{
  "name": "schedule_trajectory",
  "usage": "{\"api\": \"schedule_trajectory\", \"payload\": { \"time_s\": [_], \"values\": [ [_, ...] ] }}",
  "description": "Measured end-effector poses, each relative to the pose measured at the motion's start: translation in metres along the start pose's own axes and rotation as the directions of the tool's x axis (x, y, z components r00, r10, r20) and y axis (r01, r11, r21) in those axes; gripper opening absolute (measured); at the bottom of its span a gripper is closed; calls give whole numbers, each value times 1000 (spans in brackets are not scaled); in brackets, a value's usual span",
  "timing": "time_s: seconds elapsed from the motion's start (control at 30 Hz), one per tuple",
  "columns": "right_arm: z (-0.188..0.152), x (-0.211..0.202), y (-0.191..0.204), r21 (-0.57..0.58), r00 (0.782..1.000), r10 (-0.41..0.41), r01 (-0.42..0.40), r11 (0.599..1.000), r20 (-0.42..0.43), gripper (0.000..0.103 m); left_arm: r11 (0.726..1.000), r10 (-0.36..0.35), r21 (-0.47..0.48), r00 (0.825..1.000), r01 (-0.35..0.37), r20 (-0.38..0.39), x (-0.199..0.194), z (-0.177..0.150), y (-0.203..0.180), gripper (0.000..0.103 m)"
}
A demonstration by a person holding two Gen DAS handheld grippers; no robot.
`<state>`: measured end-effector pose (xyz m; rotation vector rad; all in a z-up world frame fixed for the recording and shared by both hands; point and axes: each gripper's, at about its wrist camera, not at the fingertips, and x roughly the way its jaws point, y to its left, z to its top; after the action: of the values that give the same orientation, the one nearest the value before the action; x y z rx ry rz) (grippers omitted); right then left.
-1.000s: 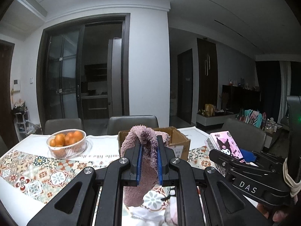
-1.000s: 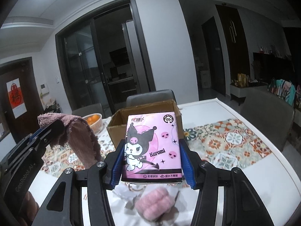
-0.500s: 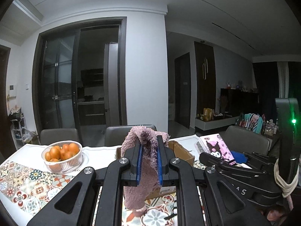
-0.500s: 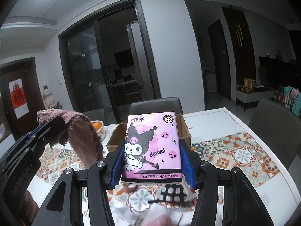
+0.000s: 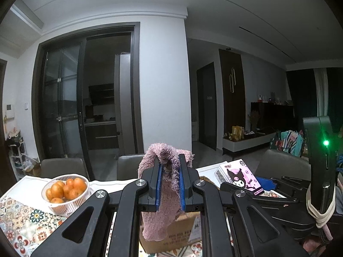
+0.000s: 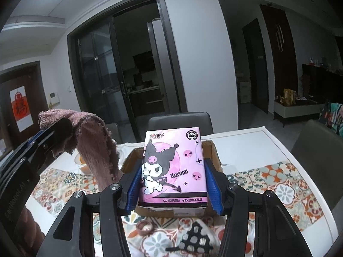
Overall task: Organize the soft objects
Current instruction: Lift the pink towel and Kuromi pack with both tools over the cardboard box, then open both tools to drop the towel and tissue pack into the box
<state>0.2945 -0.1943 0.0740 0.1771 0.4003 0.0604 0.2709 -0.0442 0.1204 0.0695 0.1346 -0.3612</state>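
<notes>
The left gripper [image 5: 169, 171] had its jaws nearly closed, pinching a pink towel [image 5: 159, 203] that hung limp above the near edge of an open box [image 5: 182, 233] on the patterned surface [image 5: 25, 220]. The right gripper [image 6: 173, 184] had its jaws about half open, pressed against both sides of a pink tissue pack [image 6: 173, 165], held upright just above the box [image 6: 212, 152]. A bowl of oranges [image 5: 66, 189] sat on the surface left of the box.
</notes>
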Motion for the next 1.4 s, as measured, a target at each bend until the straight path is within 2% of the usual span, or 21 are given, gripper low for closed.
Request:
{"api": "schedule_trajectory", "payload": {
  "time_s": [0.27, 0.53, 0.63, 0.9, 0.97, 1.03, 1.1, 1.2, 1.4],
  "values": [
    [15, 35, -10, -6, 1000, 0, 0, 1000, -26, 55, 999, -28, -19, 999, 27, -20, 42, -2, 8, 14],
    [16, 78, -14, -13, 995, 0, -1, 1000, -97, 55, 997, -44, -61, 991, 37, -128, 90, -25, 20, 15],
    [11, 95, -17, -25, 991, -9, 6, 1000, -133, 55, 998, -57, -52, 980, 47, -191, 107, -38, 20, 15],
    [-1, 137, -25, -30, 968, -2, -5, 1000, -252, 55, 995, -92, -64, 930, 74, -357, 139, -70, 23, 15],
    [-3, 145, -26, -33, 960, -5, -5, 999, -278, 55, 996, -84, -59, 923, 66, -375, 142, -74, 23, 20],
    [-5, 150, -27, -45, 955, -13, -1, 999, -296, 56, 995, -95, -63, 916, 76, -391, 145, -75, 23, 46],
    [-6, 152, -28, -56, 953, -26, 9, 998, -303, 60, 996, -83, -53, 919, 68, -385, 144, -74, 22, 53],
    [-4, 150, -28, -67, 956, -44, 25, 997, -290, 69, 999, -47, -34, 922, 37, -383, 143, -72, 25, 59],
    [0, 138, -25, -82, 963, -87, 69, 994, -255, 70, 1000, 17, -15, 926, -24, -376, 130, -68, 32, 60]
  ]
}}
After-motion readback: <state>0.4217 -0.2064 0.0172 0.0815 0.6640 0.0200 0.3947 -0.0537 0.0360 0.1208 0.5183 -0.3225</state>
